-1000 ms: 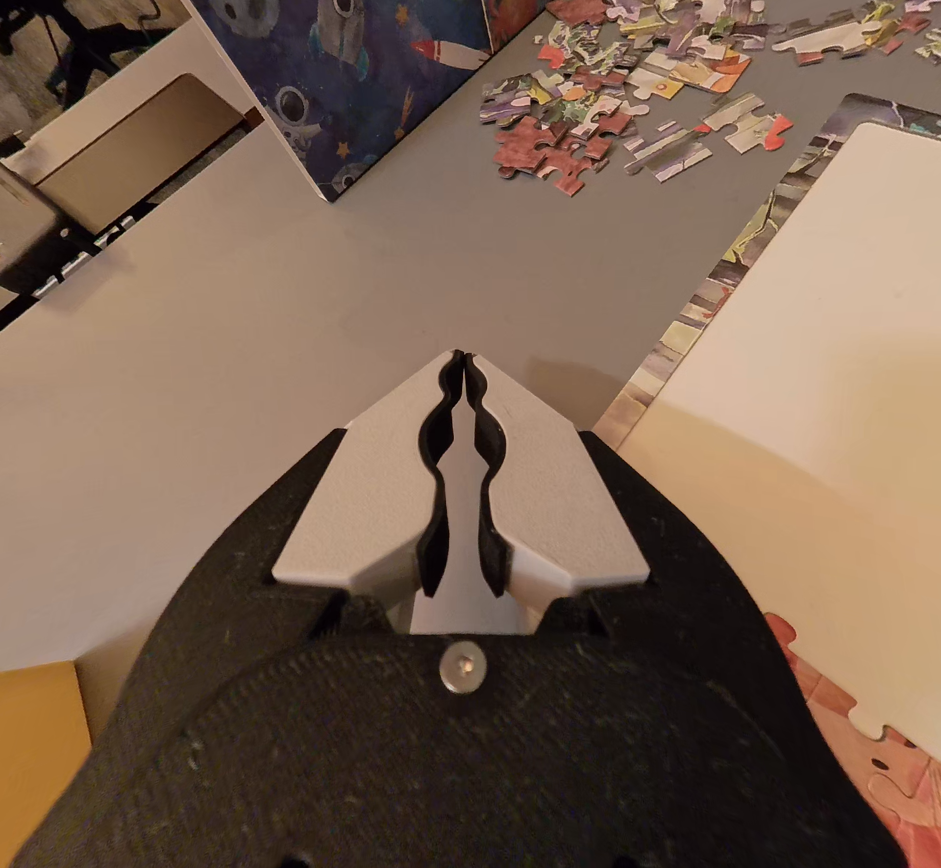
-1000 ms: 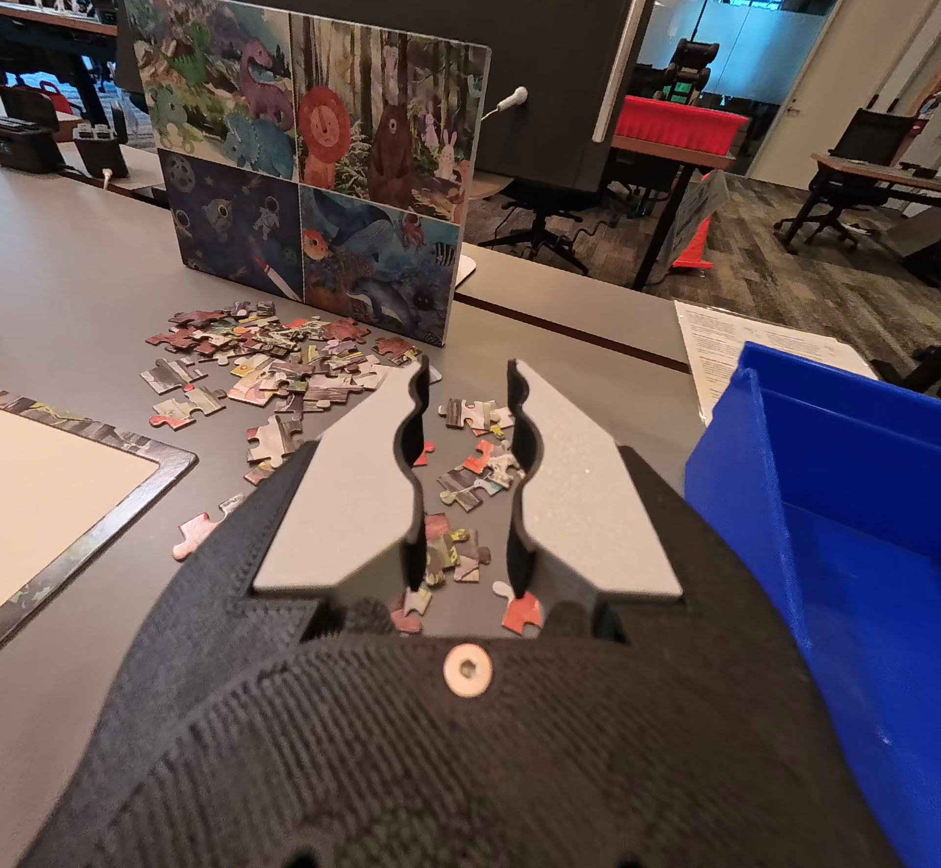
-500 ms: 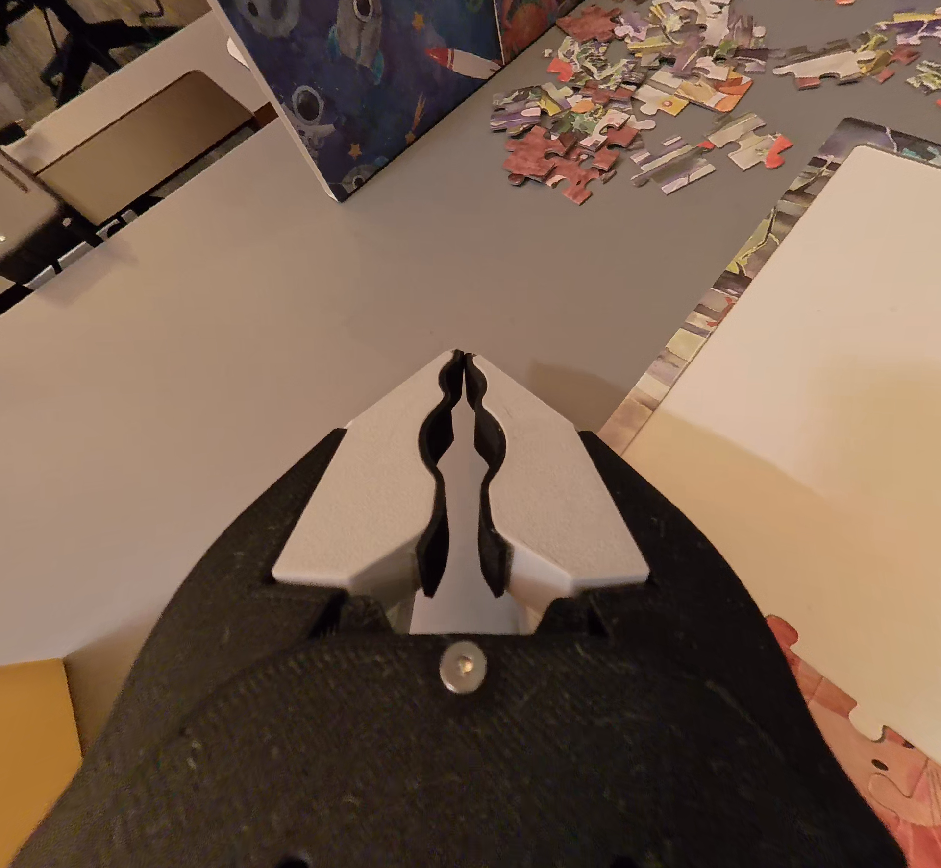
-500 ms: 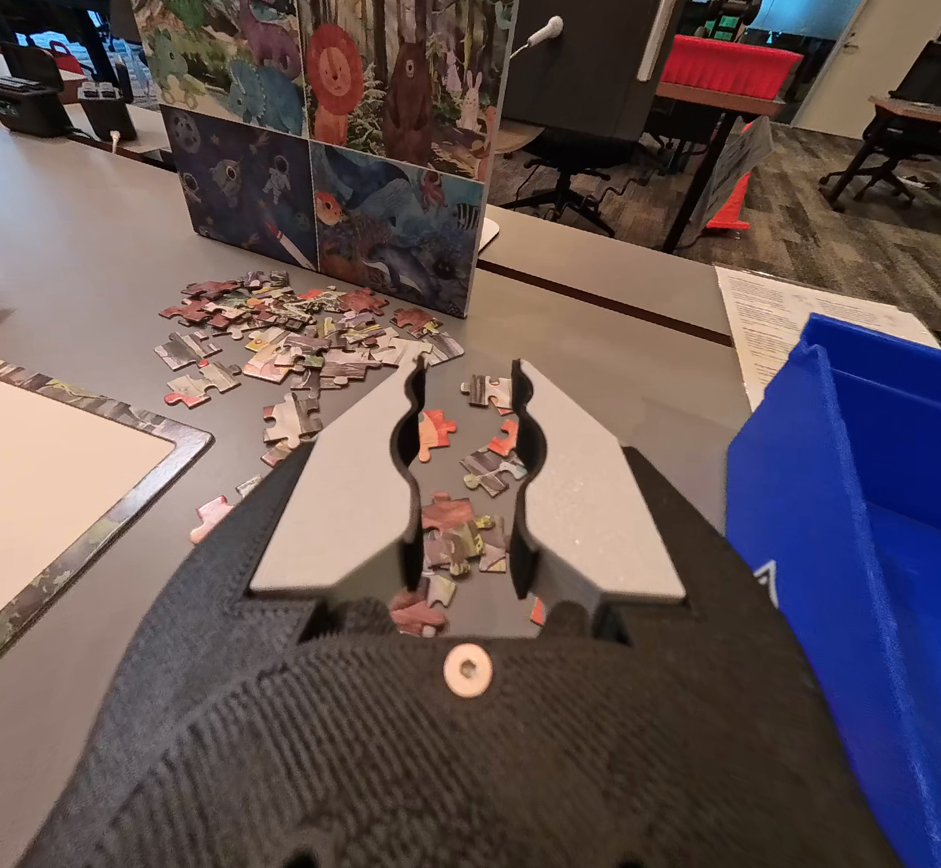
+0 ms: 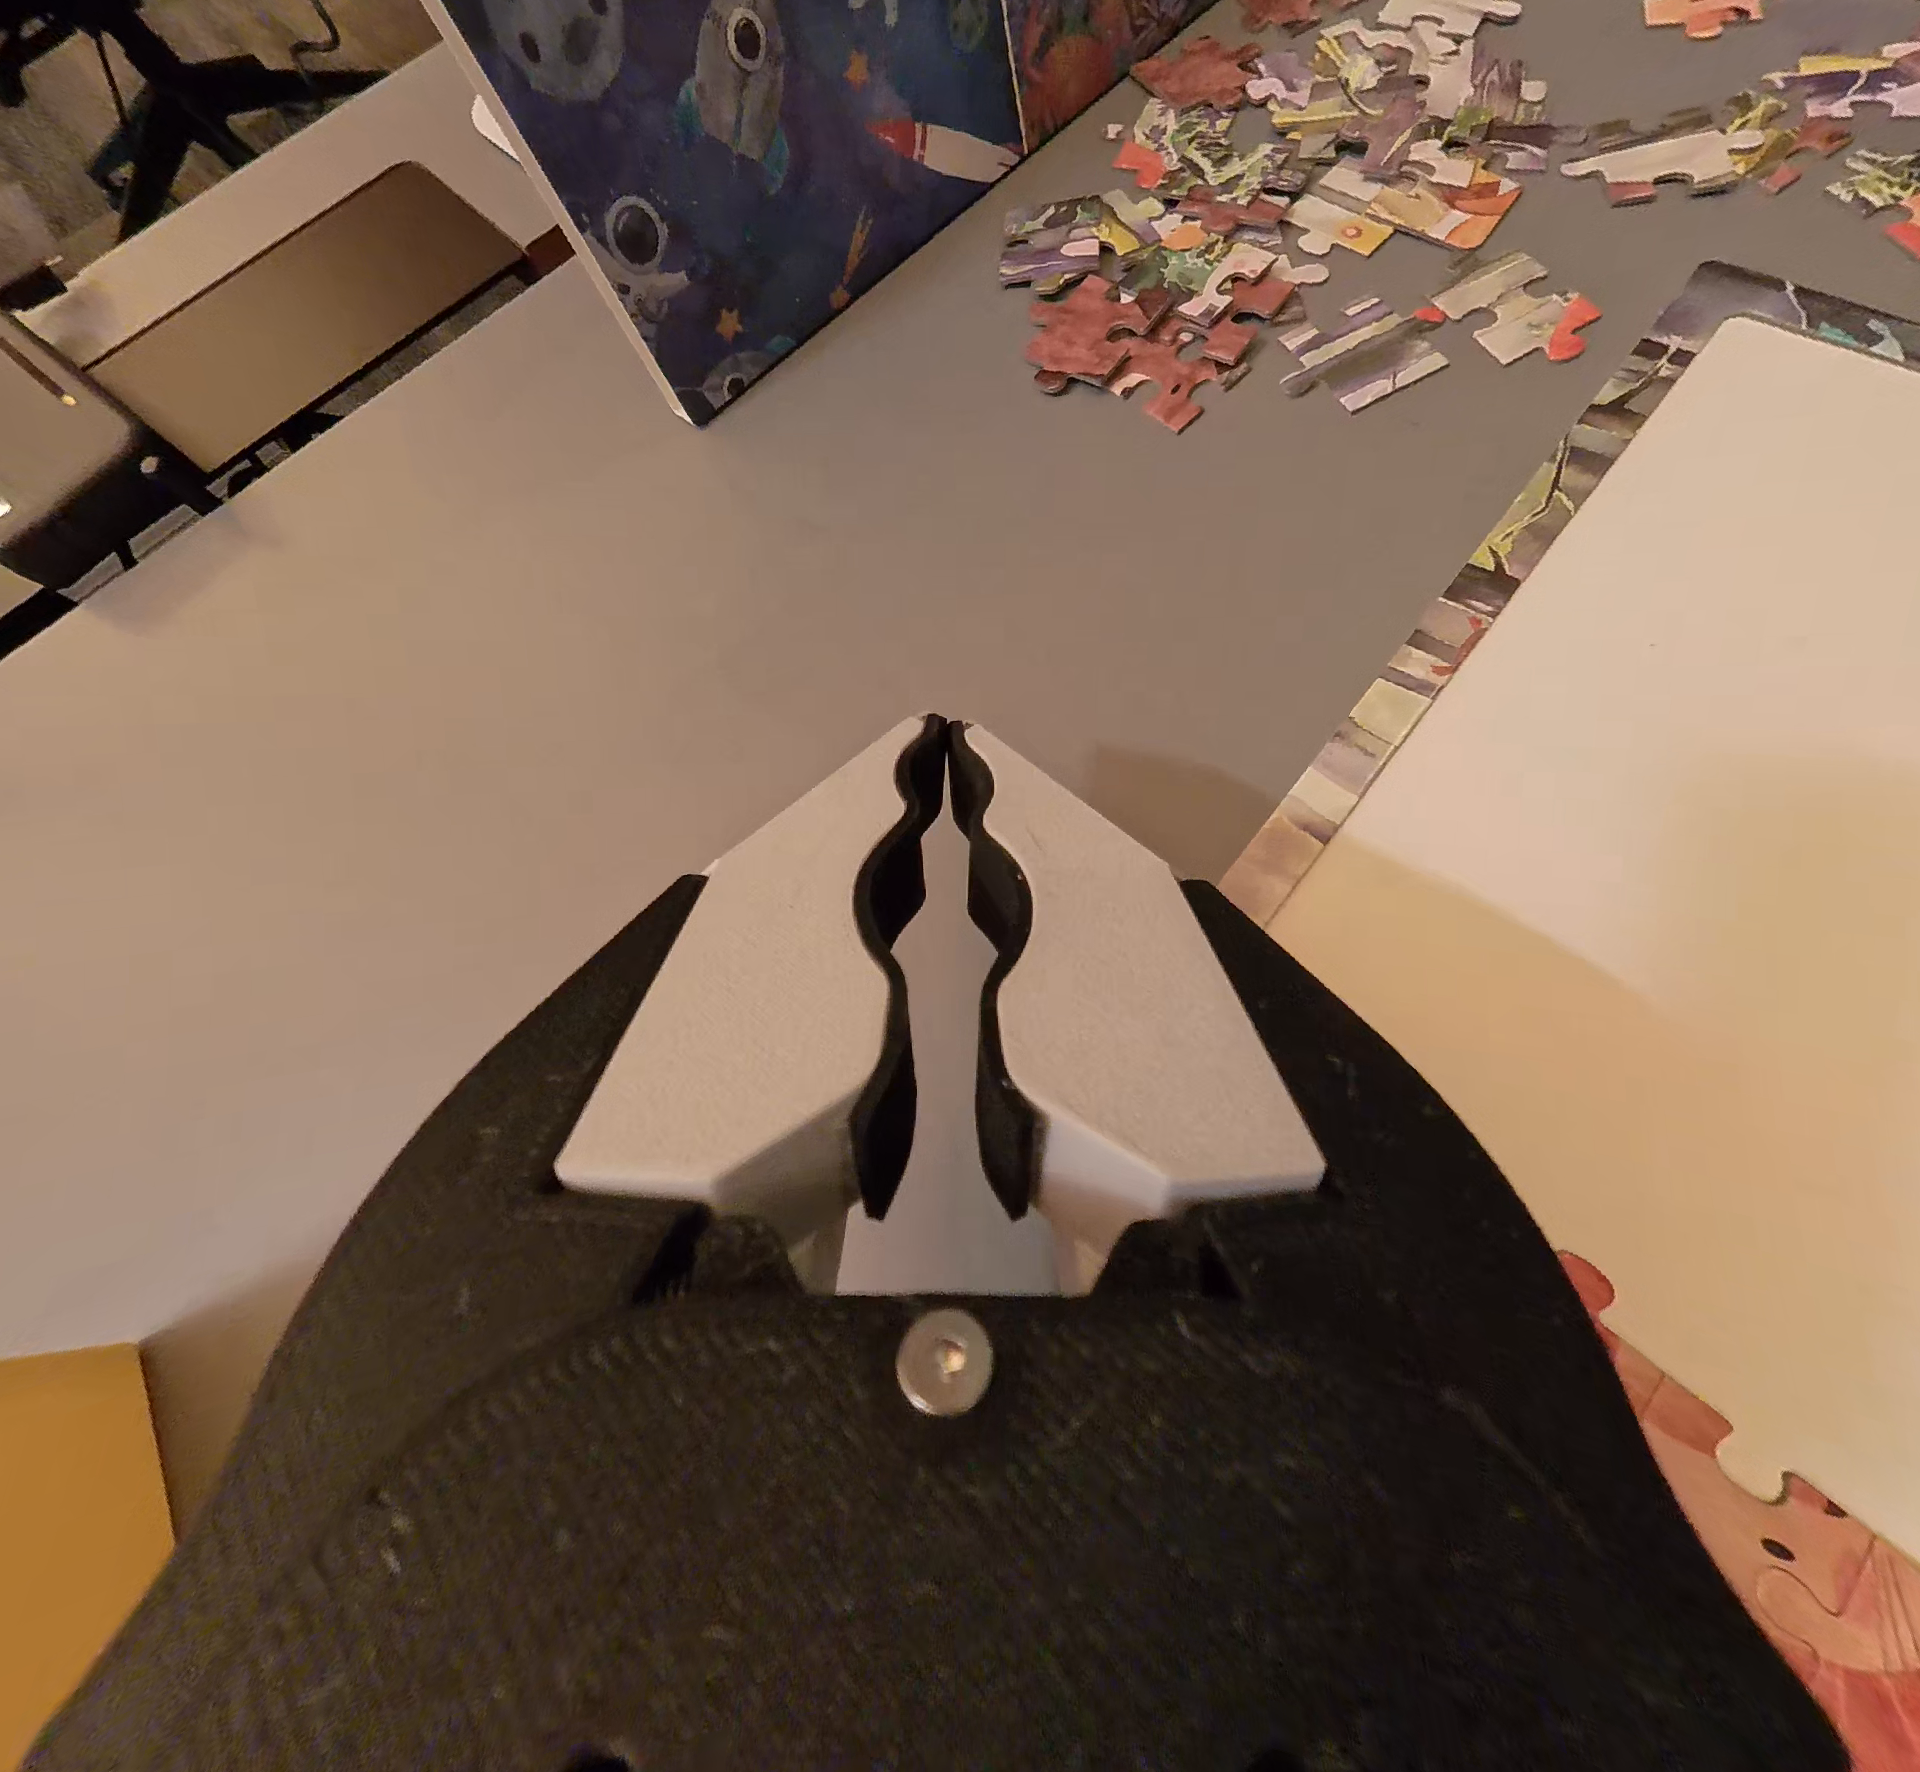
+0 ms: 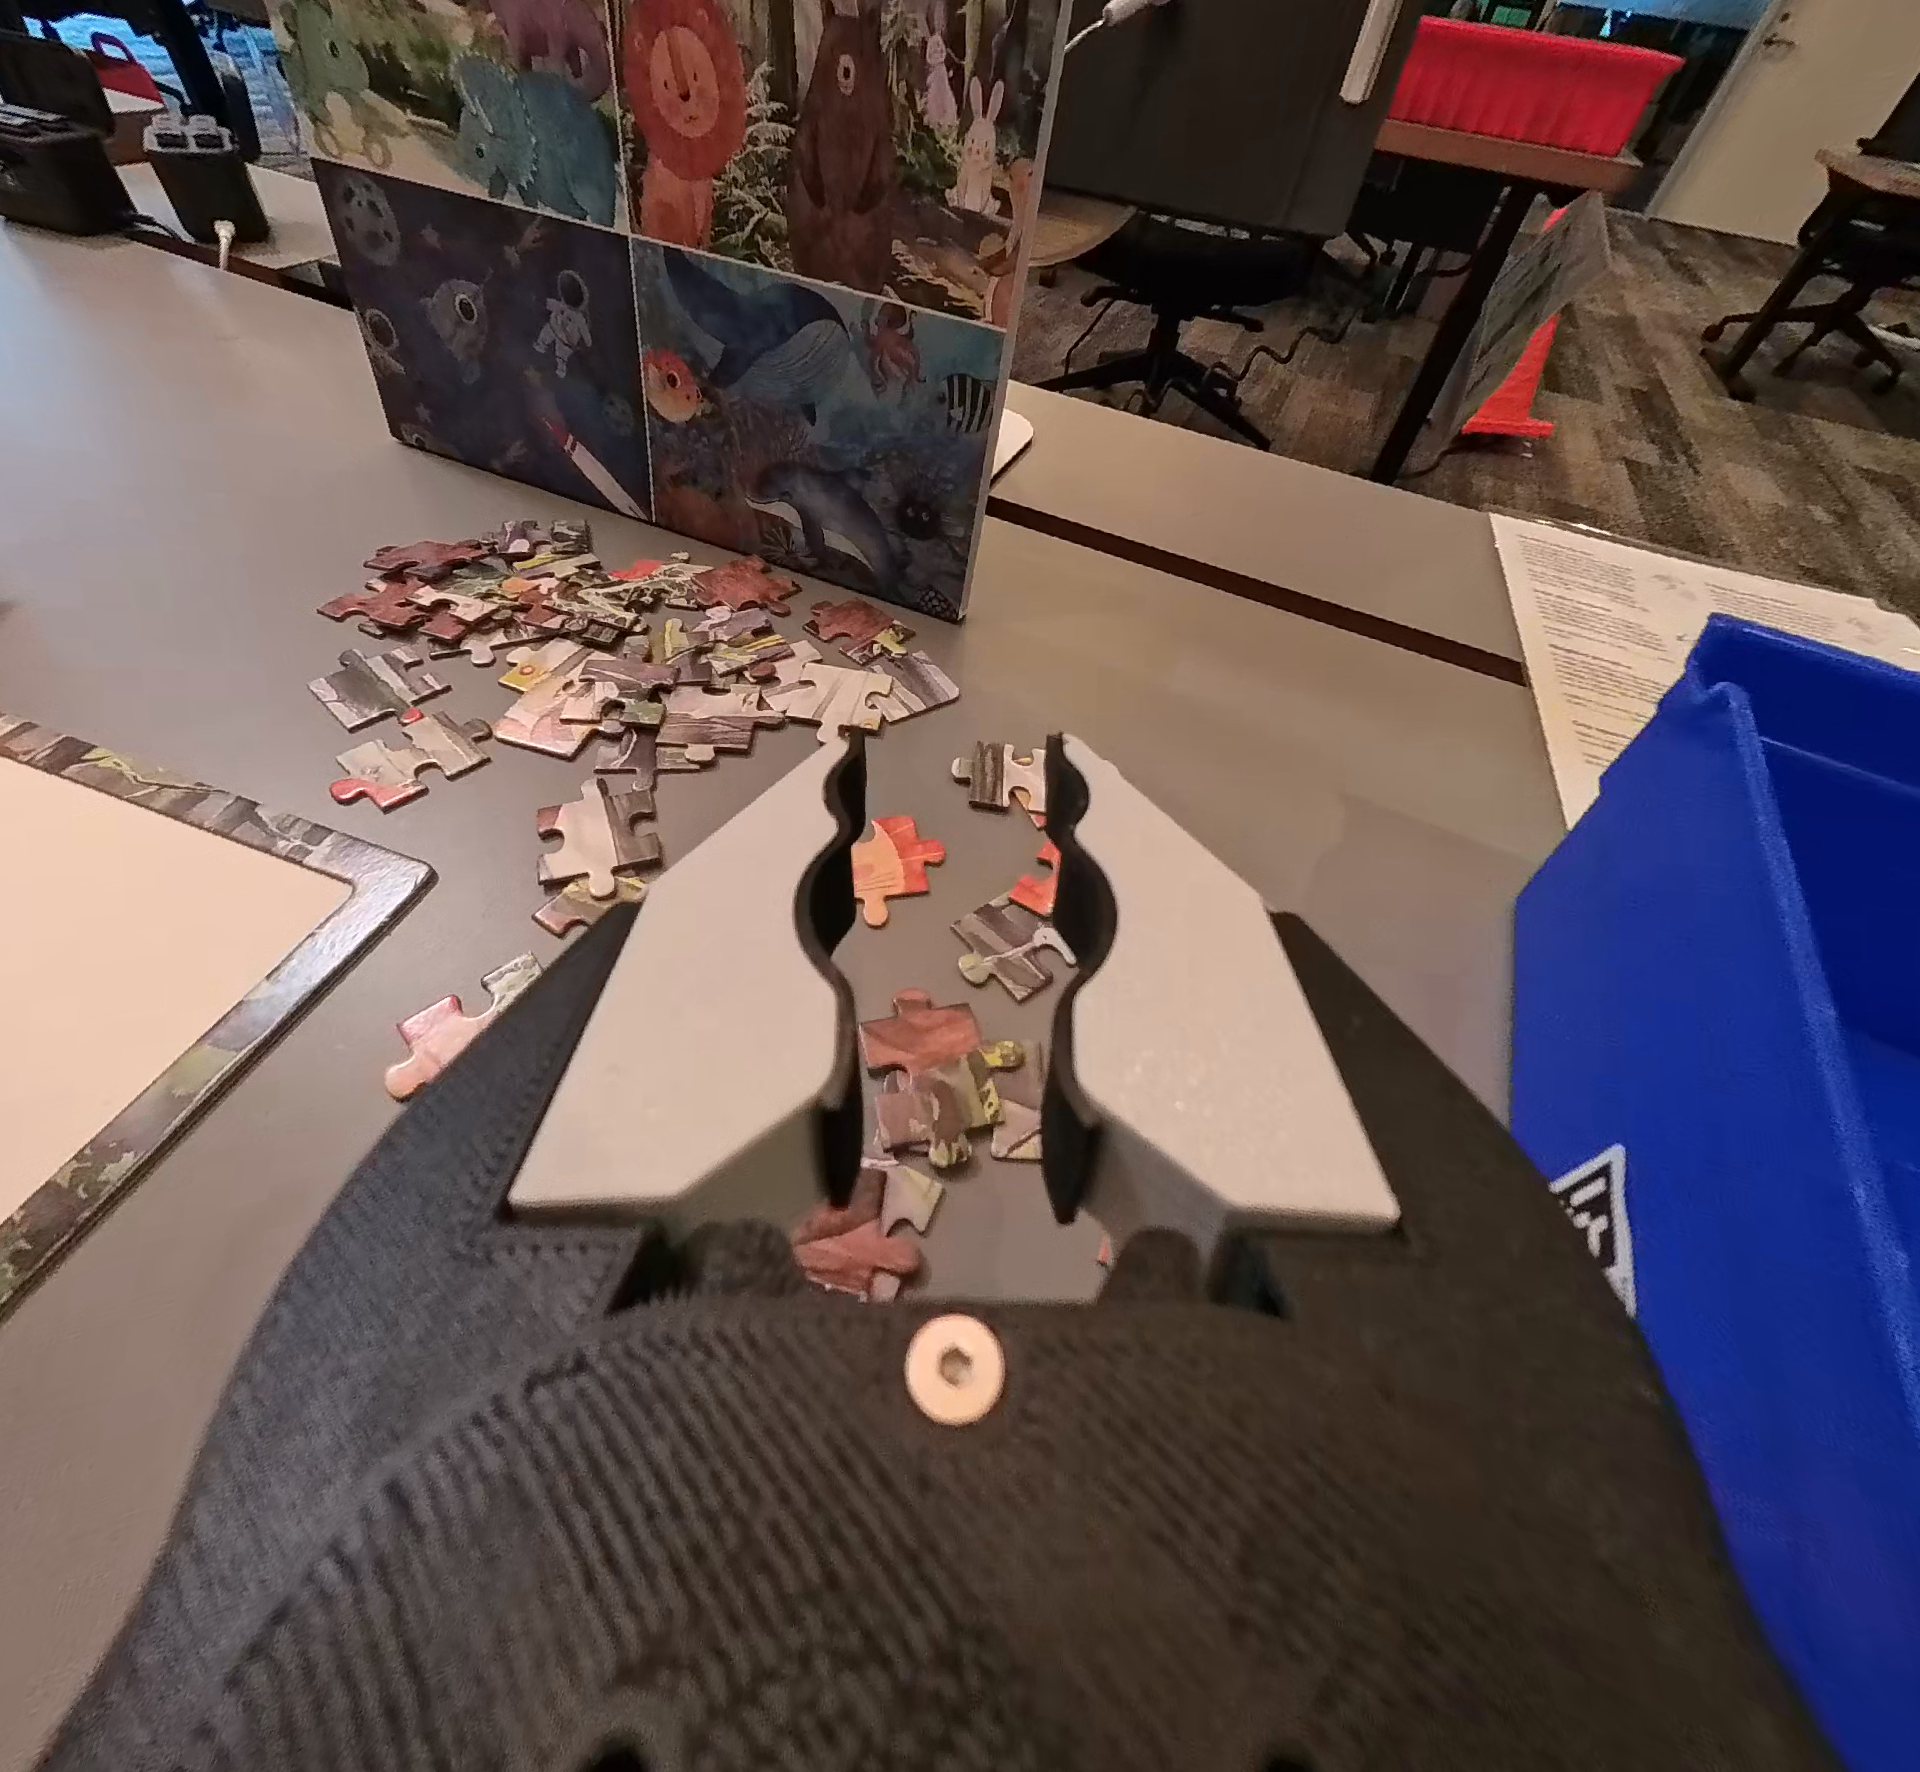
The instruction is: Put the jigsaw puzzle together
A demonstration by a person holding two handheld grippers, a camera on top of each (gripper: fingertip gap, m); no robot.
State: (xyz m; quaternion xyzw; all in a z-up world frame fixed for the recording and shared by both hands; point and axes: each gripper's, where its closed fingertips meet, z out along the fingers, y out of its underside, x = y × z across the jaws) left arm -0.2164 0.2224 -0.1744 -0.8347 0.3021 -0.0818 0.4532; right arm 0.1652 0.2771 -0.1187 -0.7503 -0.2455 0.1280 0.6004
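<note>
Right claw point(image 6: 956, 766), jaws wide and empty, is held just above loose pieces point(image 6: 935, 1068), nearer them than the pinched-shut, empty left claw point(image 5: 943, 725).

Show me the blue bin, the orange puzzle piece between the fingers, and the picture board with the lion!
blue bin point(image 6: 1621, 995), right wrist view, its near outer wall.
orange puzzle piece point(image 6: 896, 860), right wrist view, its middle.
picture board point(image 6: 681, 75), right wrist view, the lion's face.

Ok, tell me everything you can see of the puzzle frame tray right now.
The puzzle frame tray lies flat on the grey table, left of the loose pieces. It looks like cardboard: a narrow printed border in dark greys, greens and yellow around a plain cream recess, mostly empty. A few reddish pieces already sit joined at its near edge in the left wrist view. Neither gripper touches it; the shut left gripper hovers beside its border.
</note>
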